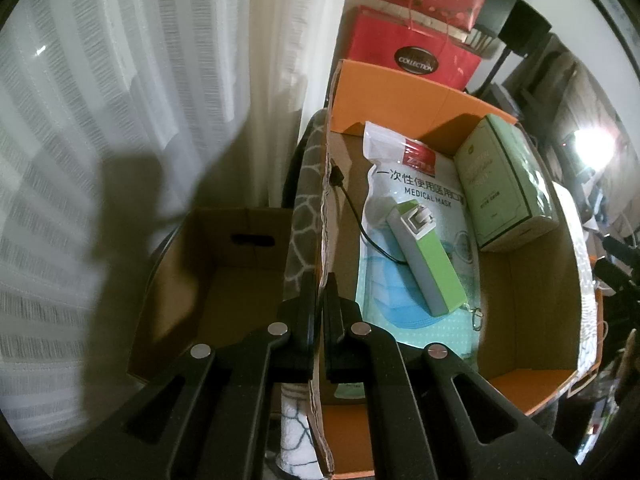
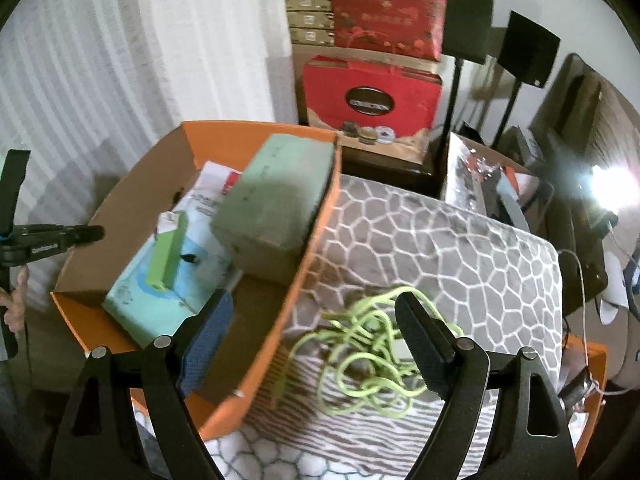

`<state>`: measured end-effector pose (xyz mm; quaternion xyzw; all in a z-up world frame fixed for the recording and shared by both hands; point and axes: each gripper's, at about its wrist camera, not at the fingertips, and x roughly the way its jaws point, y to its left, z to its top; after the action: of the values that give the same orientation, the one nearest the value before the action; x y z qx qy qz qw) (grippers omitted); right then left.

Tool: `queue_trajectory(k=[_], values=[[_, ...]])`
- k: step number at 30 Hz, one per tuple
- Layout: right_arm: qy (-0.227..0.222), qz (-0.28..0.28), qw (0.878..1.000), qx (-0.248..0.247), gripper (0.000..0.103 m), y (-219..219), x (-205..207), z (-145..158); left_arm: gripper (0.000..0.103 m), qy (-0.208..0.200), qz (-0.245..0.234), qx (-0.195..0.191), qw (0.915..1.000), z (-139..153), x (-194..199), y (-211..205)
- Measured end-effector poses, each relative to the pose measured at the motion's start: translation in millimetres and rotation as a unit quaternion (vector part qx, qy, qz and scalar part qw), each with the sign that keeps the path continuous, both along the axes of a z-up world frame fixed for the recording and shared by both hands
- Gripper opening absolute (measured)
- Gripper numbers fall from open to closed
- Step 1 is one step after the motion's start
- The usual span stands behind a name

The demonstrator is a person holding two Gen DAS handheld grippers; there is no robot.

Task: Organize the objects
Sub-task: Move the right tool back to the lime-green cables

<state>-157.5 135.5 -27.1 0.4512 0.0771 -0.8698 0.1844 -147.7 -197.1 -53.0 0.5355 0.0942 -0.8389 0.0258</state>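
An orange cardboard box [image 1: 532, 280] holds a medical mask packet [image 1: 400, 184], a green power bank [image 1: 428, 256] with a black cable, and a pale green carton [image 1: 504, 184]. My left gripper [image 1: 320, 292] is shut on the box's left wall [image 1: 326, 200]. In the right wrist view the same box [image 2: 316, 240] stands left of a tangled lime-green cord [image 2: 360, 356] lying on a grey patterned blanket [image 2: 440, 248]. My right gripper [image 2: 316, 320] is open, its left finger inside the box and its right finger by the cord. The left gripper [image 2: 92, 234] shows at the far left.
An open brown cardboard box [image 1: 224, 280] sits left of the orange box, by white curtains [image 1: 120, 120]. Red gift boxes [image 2: 372, 96] are stacked behind. Black speaker stands [image 2: 460, 80] and clutter fill the right side.
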Motion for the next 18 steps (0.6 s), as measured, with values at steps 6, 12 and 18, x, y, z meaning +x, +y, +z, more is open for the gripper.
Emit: queue_trajectory(k=[6,12,18], values=[[-0.007,-0.026,1.0,-0.005,0.085,29.8,-2.3,-8.1,0.003,0.0,0.0,0.0,1.0,-0.3,0.4,0.1],[-0.02,-0.048,0.999,-0.004,0.085,59.0,-8.8,-16.5,0.003,0.001,0.0,-0.001,1.0,-0.2,0.4,0.0],[-0.031,-0.06,0.998,-0.012,0.085,78.7,-13.4,-24.8,0.003,0.0,0.0,-0.003,1.0,0.1,0.9,-0.2]])
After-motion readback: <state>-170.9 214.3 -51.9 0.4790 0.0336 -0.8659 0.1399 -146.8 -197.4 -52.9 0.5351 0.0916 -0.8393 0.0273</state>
